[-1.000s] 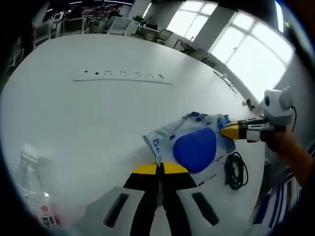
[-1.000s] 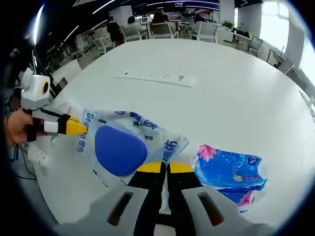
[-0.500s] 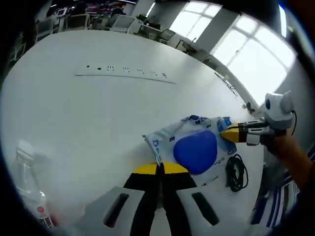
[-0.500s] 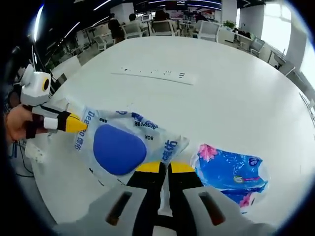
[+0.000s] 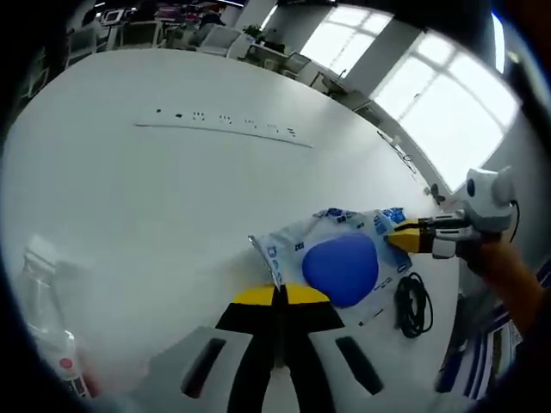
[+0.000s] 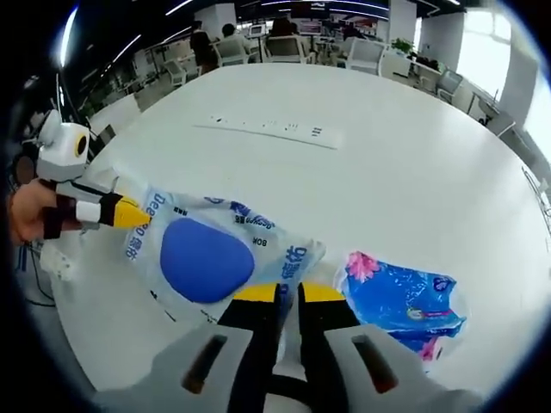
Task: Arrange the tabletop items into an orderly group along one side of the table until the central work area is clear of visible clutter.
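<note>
A white plastic bag with a blue oval print (image 5: pixel 340 265) hangs stretched between my two grippers just above the white table (image 5: pixel 172 198). My left gripper (image 5: pixel 280 297) is shut on one corner of it. The right gripper (image 5: pixel 398 237) comes in from the right, shut on the far end. In the right gripper view the same bag (image 6: pixel 207 254) runs from my right gripper (image 6: pixel 288 292), shut on its near corner, to the left gripper (image 6: pixel 133 215) at the left, held by a hand.
A blue tissue pack with pink flowers (image 6: pixel 400 301) lies to the right of the bag. A coiled black cable (image 5: pixel 413 301) lies near the table edge. A clear water bottle (image 5: pixel 47 344) stands at the lower left. A socket strip (image 6: pixel 275 131) crosses the table's middle. Office chairs stand beyond.
Both grippers keep their hold on the bag. It has drifted slightly with the hands, and both views have shifted a little.
</note>
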